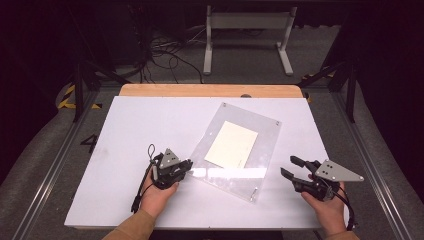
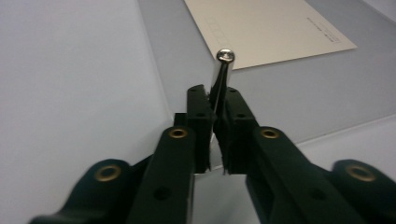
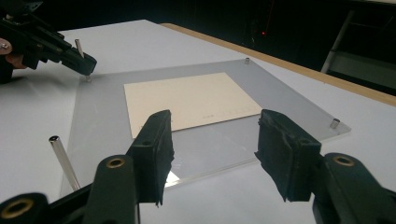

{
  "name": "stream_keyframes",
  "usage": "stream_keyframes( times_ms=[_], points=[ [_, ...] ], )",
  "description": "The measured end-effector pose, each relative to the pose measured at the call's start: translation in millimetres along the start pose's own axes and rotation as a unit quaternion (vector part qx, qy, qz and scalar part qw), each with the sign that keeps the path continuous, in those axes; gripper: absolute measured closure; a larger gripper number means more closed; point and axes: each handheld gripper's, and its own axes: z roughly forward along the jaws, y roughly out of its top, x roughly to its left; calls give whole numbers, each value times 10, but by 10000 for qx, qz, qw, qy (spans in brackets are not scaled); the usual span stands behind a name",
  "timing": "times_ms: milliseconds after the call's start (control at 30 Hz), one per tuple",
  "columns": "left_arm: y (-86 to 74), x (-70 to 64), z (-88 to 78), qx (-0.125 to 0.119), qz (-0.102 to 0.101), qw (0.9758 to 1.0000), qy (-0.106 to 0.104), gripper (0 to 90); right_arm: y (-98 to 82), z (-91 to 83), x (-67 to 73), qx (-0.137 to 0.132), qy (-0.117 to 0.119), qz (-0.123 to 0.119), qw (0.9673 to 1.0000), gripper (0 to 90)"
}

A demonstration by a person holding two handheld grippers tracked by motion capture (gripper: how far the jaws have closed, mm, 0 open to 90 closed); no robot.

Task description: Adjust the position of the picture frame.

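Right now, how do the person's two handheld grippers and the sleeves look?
Both the left gripper and the right gripper are black, each with two blocky jaws carrying brass-coloured rivets and a grey three-cornered plate with small holes on top. A black cable trails from each. The person's sleeves are tan-brown.

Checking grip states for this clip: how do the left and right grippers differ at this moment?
The left gripper is shut on a slim metal pin at the clear plate's corner; the right gripper stands open with nothing between its pads. The left one is at the plate's edge, the right one is apart from it. Both are hand-held, black, and point toward the plate.
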Motion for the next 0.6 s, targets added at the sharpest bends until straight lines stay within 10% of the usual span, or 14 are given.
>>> stream_keyframes(
  times_ms=[600],
  points=[
    [203, 79, -103, 44, 100, 9999, 14, 848, -15, -20, 0, 47, 7, 6, 10000, 446]
  ],
)
